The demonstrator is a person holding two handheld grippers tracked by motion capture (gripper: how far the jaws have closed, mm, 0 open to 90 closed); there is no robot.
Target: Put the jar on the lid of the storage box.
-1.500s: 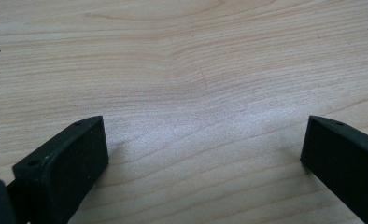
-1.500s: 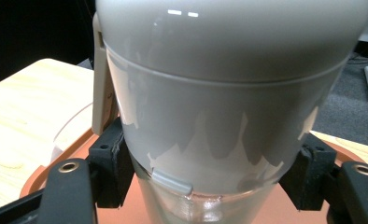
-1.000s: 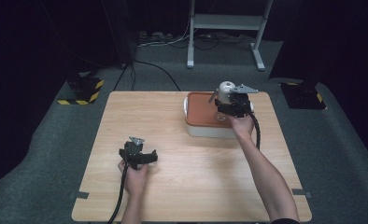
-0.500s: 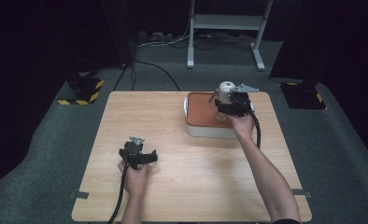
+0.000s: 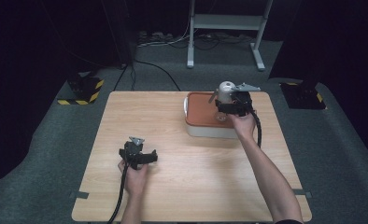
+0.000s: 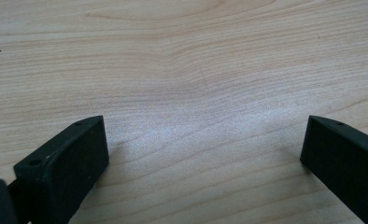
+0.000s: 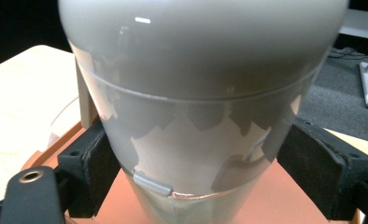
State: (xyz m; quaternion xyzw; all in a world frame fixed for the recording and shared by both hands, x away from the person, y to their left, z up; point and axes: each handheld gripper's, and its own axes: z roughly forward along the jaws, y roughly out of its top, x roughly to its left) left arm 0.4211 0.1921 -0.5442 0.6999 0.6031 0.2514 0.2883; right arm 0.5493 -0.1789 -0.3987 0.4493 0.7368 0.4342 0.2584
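- My right gripper has just been opening its jaws; the grey cup sits between the pads, with a gap on the right side, so I'd call it let go.
- The cup stands upright on the orange lid of the white container, at the table's far right.
- Long axis is vertical, straight ahead of the jaws, so pulling back level looks right.
- My left gripper is spread wide, empty, well apart on bare wood.
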